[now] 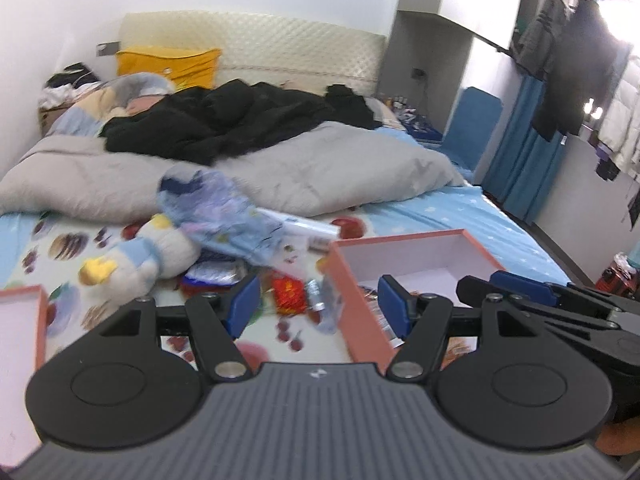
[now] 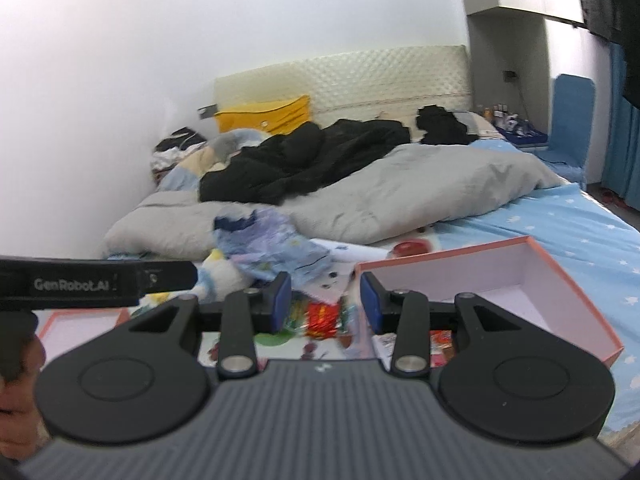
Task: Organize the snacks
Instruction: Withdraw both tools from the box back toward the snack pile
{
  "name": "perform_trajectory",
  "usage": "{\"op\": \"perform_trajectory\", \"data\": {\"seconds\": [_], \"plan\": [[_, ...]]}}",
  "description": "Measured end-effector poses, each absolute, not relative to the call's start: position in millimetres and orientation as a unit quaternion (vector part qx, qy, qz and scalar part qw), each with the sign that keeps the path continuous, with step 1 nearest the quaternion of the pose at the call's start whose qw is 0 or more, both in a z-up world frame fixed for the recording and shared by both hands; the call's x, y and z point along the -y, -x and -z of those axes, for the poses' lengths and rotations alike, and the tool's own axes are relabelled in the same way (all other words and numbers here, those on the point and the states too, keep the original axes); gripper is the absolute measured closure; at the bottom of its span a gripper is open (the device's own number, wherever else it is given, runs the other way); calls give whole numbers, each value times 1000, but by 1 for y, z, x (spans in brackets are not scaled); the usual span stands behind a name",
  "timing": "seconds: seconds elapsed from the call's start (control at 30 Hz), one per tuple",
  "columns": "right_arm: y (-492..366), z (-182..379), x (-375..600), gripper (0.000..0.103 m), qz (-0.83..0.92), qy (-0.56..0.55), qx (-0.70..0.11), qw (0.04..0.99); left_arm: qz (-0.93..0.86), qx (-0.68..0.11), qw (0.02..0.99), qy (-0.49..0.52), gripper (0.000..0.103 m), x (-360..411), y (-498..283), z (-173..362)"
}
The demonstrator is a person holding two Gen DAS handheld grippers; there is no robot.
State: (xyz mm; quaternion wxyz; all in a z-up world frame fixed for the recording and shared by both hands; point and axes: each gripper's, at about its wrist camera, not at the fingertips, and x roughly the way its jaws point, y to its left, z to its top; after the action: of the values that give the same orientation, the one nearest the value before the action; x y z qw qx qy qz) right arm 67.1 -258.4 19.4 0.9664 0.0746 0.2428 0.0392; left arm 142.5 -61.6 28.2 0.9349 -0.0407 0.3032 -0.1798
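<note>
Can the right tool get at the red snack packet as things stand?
Probably yes. The red packet lies uncovered on the bed, just ahead of the open, empty right tool. The pink box sits off to its right, not between them.

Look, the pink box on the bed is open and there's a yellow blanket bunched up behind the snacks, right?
Not quite. The pink box is open on the bed, but the blanket bunched up behind the snacks is grey, not yellow. The right wrist view shows it. The only yellow thing is a bag at the headboard.

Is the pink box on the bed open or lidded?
Open: the pink box has no lid, and its white inside walls and floor show.
</note>
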Motion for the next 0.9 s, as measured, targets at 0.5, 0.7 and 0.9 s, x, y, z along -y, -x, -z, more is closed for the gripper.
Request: {"op": "perform_trajectory", "data": {"seconds": [0.5,0.7,0.9], "plan": [[-32,24,184,62,-95,-50,-281,954,107,-336,934,53,33,-17,-93,24],[-23,42,166,62,-109,-35,-296,948,83,-362,926,66,33,-42,-87,53],[-33,59,152,62,-114,-26,-312,943,74,-373,922,75,33,-57,-97,70]]}}
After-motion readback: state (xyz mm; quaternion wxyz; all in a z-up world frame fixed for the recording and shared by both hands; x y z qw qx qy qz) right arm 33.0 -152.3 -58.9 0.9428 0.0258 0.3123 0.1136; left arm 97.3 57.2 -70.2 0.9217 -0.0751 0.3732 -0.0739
